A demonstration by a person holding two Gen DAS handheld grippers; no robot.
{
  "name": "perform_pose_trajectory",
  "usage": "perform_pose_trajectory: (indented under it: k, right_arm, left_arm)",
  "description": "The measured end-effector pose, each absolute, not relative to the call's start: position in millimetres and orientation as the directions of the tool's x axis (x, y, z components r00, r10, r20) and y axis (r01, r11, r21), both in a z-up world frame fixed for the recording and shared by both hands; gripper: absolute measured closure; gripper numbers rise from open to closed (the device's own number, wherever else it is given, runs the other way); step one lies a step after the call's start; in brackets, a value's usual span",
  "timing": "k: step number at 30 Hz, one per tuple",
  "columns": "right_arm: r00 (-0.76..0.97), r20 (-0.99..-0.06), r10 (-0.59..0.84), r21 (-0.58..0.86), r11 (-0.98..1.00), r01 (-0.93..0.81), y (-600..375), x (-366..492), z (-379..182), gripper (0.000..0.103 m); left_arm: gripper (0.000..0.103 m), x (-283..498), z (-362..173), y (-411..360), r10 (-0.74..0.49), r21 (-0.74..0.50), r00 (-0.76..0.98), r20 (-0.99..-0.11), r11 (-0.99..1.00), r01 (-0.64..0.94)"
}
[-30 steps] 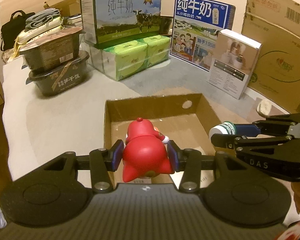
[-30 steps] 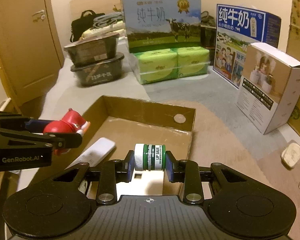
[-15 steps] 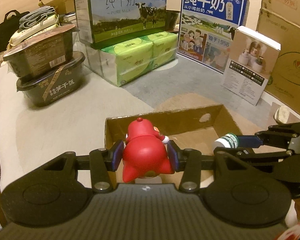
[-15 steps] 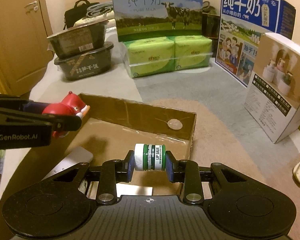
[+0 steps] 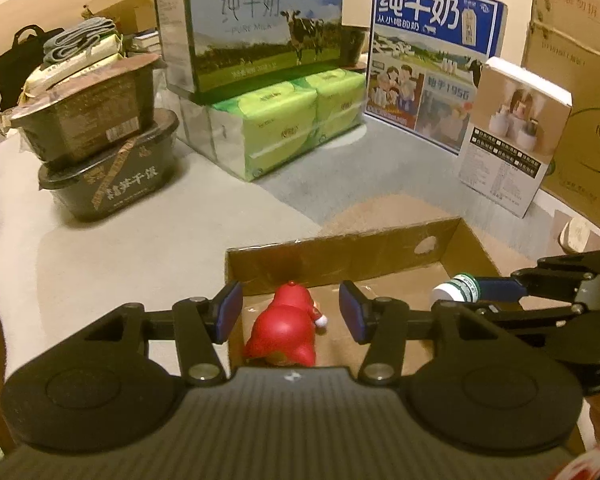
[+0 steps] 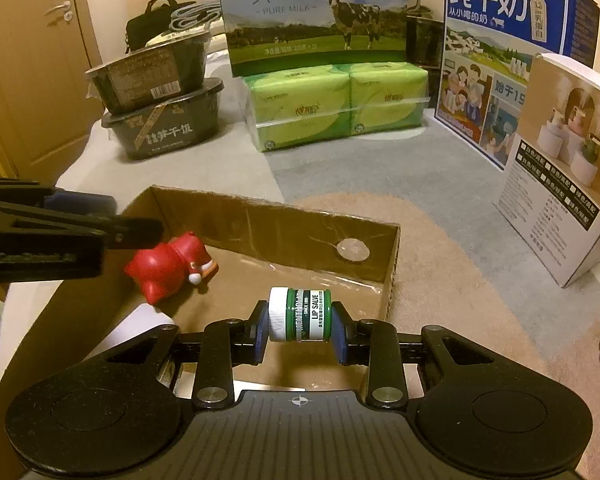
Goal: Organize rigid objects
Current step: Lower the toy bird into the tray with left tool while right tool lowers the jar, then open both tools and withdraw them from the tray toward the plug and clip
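Now my left hand-held gripper [image 5: 290, 317] gapes above the red plastic figurine [image 5: 285, 332] lying in the brown cardboard box [image 6: 276, 224]; my right hand-held gripper [image 6: 300, 316] clamps the green lip-salve jar [image 6: 299, 314], which I should lower before letting go.

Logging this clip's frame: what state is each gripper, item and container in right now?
left gripper: jaws open, empty
red toy: released, lying on its side in the box
right gripper: jaws shut on the lip salve jar
lip salve jar: capped, held sideways above the box
cardboard box: open-topped

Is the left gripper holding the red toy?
No: the left gripper is open, and the red toy lies in the cardboard box.
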State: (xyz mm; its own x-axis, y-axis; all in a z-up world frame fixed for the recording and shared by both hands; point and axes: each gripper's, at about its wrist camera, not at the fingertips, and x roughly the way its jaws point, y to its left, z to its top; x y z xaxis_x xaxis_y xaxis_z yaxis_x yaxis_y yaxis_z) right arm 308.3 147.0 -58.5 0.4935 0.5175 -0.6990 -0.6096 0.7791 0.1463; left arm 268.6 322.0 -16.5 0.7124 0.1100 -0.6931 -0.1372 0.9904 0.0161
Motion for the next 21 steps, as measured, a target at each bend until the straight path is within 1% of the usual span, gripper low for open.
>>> perform_pose_trajectory:
  k: [4, 7, 8, 9, 11, 14, 16, 19, 21]
  right_arm:
    - [0.497, -0.691, 0.525, 0.161, 0.782, -0.602, 147.4, 310.1, -55.7, 0.071]
    - [0.507, -0.66, 0.555, 0.188, 0.775, -0.604, 146.9, 311.7, -51.8, 0.071]
    - [0.506, -0.653, 0.564, 0.192, 0.769, -0.609, 146.5, 312.3, -50.8, 0.068]
    - [0.507, -0.654, 0.562, 0.188, 0.77, -0.61, 145.9, 312.6, -49.6, 0.06]
    - [0.515, -0.643, 0.567, 0.198, 0.772, -0.603, 139.6, 311.4, -45.8, 0.053]
    - [0.535, -0.634, 0.559, 0.2, 0.786, -0.585, 126.0, 304.4, -38.0, 0.048]
    - [0.545, -0.634, 0.549, 0.199, 0.796, -0.572, 114.5, 296.5, -32.1, 0.045]
    - [0.562, -0.64, 0.524, 0.2, 0.82, -0.537, 97.5, 280.3, -22.1, 0.04]
    - [0.566, -0.646, 0.512, 0.202, 0.83, -0.52, 86.9, 264.5, -15.4, 0.037]
  left_arm:
    - [0.054, 260.8, -11.8, 323.6, 0.112, 0.01, 0.719, -0.686, 0.989, -0.145]
    - [0.054, 253.1, -8.0, 324.7, 0.121, 0.009, 0.724, -0.679, 0.988, -0.156]
    - [0.054, 249.9, -6.2, 324.2, 0.129, 0.014, 0.727, -0.675, 0.987, -0.162]
    - [0.054, 246.6, -4.4, 323.7, 0.137, 0.019, 0.73, -0.67, 0.986, -0.167]
    - [0.054, 238.3, 0.0, 323.2, 0.139, 0.013, 0.736, -0.662, 0.985, -0.175]
    - [0.054, 225.0, 6.9, 320.4, 0.147, 0.002, 0.743, -0.653, 0.981, -0.192]
    - [0.051, 215.9, 11.0, 314.8, 0.154, 0.003, 0.743, -0.651, 0.98, -0.2]
    - [0.046, 200.1, 16.3, 304.2, 0.152, -0.005, 0.742, -0.652, 0.979, -0.205]
    - [0.041, 186.0, 20.9, 295.0, 0.154, -0.007, 0.744, -0.65, 0.978, -0.209]
